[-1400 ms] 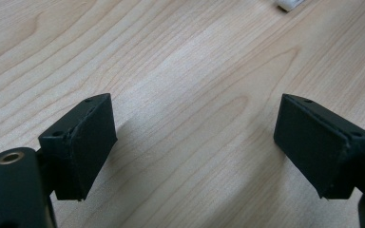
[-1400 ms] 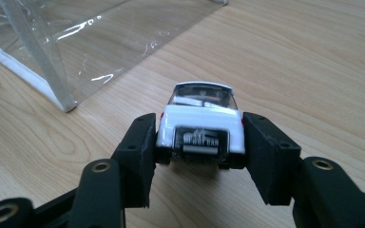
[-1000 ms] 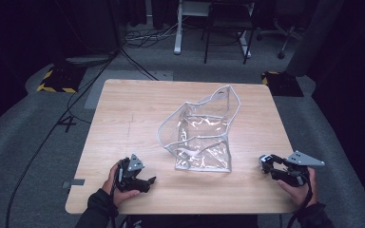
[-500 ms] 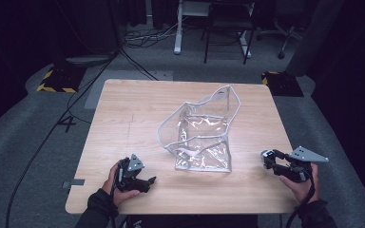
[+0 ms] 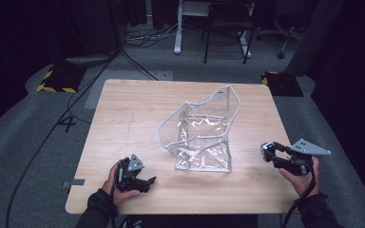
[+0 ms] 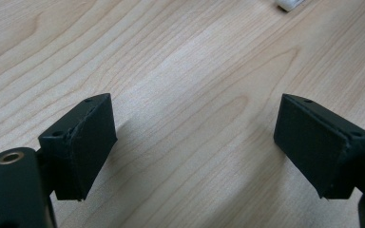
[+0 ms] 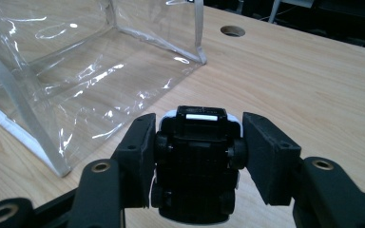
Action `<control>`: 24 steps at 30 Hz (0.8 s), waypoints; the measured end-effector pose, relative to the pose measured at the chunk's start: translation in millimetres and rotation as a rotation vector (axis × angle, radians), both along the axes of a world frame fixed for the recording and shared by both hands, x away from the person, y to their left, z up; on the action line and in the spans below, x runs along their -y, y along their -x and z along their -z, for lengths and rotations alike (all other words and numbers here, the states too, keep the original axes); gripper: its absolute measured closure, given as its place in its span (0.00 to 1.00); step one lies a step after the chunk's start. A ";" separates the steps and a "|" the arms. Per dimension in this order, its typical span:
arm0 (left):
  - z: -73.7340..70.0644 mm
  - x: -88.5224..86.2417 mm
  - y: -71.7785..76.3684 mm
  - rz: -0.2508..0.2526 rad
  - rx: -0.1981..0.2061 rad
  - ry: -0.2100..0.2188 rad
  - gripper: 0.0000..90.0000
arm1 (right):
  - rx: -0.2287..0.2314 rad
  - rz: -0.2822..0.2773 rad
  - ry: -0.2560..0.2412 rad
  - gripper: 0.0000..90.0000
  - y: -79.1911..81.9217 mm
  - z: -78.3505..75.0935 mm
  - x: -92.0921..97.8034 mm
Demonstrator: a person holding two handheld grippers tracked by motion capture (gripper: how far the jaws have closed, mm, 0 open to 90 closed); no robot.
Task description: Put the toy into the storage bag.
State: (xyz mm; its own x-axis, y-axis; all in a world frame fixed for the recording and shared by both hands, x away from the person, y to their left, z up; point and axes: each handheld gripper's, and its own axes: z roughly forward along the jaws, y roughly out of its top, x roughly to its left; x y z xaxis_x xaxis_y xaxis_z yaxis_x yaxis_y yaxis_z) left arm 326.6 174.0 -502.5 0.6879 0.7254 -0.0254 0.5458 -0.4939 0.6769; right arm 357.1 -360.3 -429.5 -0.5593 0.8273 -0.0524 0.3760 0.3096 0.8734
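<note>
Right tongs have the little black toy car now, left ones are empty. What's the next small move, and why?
Probably carry the right tongs left toward the clear plastic bag, aiming above its open white-trimmed top. They are shut on the small black toy car and hang off the bag's right side, apart from it. The left tongs are open over bare table and could steady the bag's rim.

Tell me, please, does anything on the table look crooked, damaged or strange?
Only the clear plastic bag looks odd: it slumps crumpled, its white-trimmed rim bent and uneven rather than square. No tear or spill is visible. The right gripper holds a small black toy car; the left gripper is open.
</note>
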 end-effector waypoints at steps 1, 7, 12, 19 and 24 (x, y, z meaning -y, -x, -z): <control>0.0 0.0 0.0 0.000 0.000 0.000 0.16 | 0.000 0.000 0.000 0.53 0.0 0.0 0.0; 0.0 0.0 0.0 0.001 0.000 -0.001 0.16 | 0.019 0.001 0.001 0.53 -5.6 -9.6 -4.0; 0.0 -0.1 0.0 0.001 0.000 -0.001 0.16 | 0.029 -0.007 -0.006 0.53 -12.0 -17.8 -10.1; 0.0 0.0 0.0 0.001 0.000 -0.001 0.16 | 0.043 -0.011 -0.015 0.53 -18.4 -29.1 -17.2; 0.0 0.1 0.1 -0.001 -0.001 0.001 0.16 | 0.067 -0.009 -0.010 0.53 -25.6 -41.6 -22.3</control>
State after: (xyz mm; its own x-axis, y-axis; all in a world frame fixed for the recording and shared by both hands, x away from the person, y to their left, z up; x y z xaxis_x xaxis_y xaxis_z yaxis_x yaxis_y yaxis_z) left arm 326.5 173.9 -502.6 0.6871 0.7261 -0.0264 0.5467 -0.4927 0.6770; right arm 382.7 -337.9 -387.9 -0.5623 0.8229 -0.0817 0.3140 0.3039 0.8995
